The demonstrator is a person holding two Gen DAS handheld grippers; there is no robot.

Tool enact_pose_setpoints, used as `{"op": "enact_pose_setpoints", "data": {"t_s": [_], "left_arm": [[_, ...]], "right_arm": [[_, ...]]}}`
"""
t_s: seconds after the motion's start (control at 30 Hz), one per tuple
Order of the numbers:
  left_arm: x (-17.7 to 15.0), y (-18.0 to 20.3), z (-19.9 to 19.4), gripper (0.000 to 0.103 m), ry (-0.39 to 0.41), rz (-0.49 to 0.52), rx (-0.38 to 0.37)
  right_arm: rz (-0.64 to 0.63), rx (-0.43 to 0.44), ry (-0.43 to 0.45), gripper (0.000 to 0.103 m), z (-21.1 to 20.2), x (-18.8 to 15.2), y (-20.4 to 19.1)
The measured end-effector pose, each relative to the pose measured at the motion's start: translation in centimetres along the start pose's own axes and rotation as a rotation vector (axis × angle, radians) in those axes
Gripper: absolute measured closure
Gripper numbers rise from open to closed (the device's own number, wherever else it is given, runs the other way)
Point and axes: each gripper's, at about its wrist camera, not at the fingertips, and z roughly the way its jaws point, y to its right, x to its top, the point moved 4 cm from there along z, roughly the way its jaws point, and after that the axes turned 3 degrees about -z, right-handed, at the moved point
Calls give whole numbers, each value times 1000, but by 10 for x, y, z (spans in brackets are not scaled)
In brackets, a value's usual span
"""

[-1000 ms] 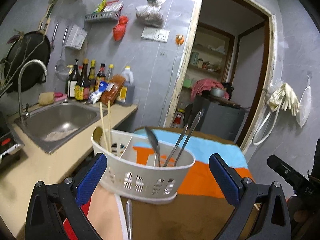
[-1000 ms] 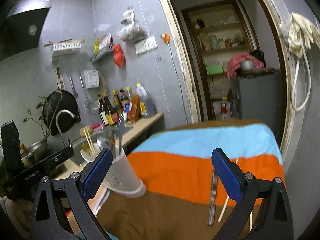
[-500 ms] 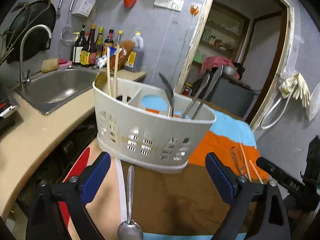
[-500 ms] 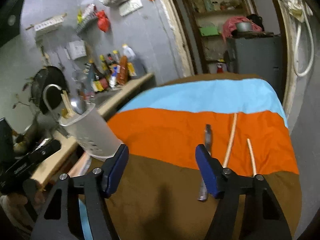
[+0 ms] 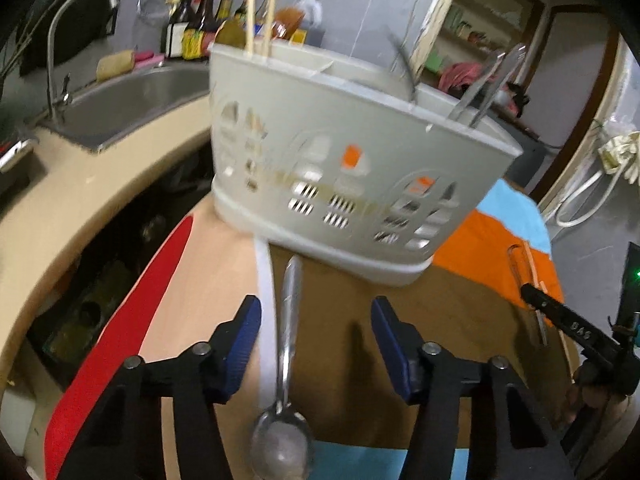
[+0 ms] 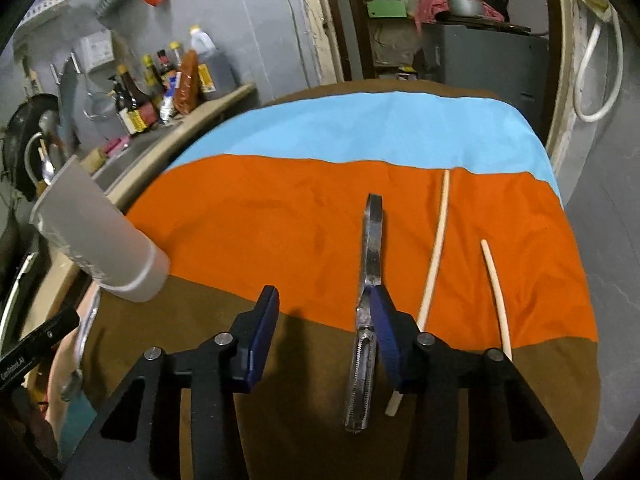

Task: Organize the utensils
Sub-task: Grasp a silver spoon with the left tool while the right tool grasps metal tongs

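Both tongs dropped toward the bench: left tongs [image 5: 316,318] gape, empty, above the spoon [image 5: 285,368], caddy [image 5: 352,168] at twelve o'clock; right tongs [image 6: 326,312] part-open beside metal tongs [image 6: 370,280].

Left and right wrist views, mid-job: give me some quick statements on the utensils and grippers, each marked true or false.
1. The spoon lies between the open left gripper fingers, ungrasped. True.
2. The right gripper is shut on the tongs. False: it is open; the tongs lie on the cloth beside its right finger.
3. Two chopsticks lie right of the tongs. True.
4. The utensil basket holds nothing. False: chopsticks and metal utensils stand in it.
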Motion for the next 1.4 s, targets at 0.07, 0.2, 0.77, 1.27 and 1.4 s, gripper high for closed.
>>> {"op": "enact_pose_setpoints", "data": {"t_s": [0.07, 0.2, 0.77, 1.27, 1.4], "left_arm": [[-2, -5, 6, 58, -36, -23, 10], [-4, -10, 14, 68, -73, -42, 33], [1, -5, 24, 93, -112, -4, 53], [-24, 30, 12, 94, -176, 6, -50], [-26, 31, 15, 93, -187, 18, -47]], "right_arm": [[0, -6, -6, 61, 1, 0, 1], [-17, -25, -22, 61, 6, 2, 1], [34, -40, -104, 87, 37, 16, 20], [-21, 124, -239, 87, -25, -48, -17], [-40, 150, -271, 79, -26, -54, -22]]}}
